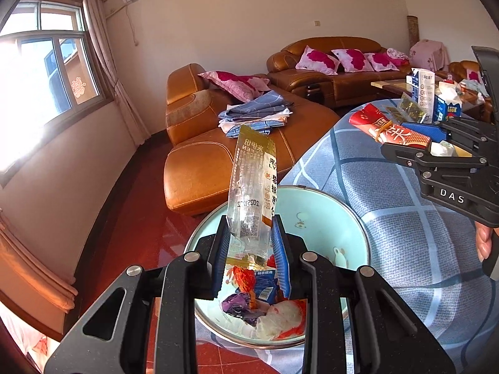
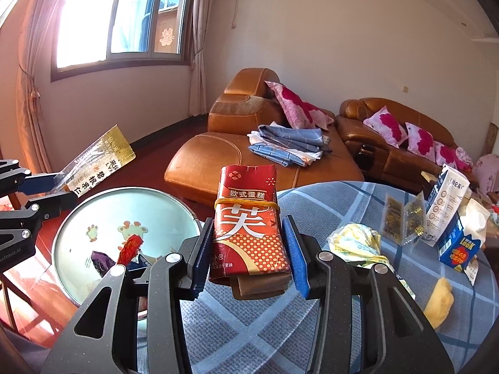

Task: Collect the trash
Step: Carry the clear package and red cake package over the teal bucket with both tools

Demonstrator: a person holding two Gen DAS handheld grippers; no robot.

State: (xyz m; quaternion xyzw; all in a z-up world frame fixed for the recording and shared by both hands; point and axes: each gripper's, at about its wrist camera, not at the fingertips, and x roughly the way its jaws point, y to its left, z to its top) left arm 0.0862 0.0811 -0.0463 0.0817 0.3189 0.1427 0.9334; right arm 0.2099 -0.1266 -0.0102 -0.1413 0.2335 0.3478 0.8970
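Now L tongs (image 1: 251, 243) pinch clear wrapper (image 1: 249, 184) over basin (image 1: 327, 215); R tongs (image 2: 248, 249) straddle red packet (image 2: 248, 221), ungripped.

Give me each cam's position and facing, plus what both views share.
Left wrist: sits behind the left gripper, faces down over the basin toward the sofa; its fingers pinch a clear wrapper; right gripper and a thumb show.
Right wrist: behind the right gripper, above the table; its fingers straddle a red cake pack; left gripper shows.
Shared: basin, wrapper, cake pack, sofa, milk cartons.
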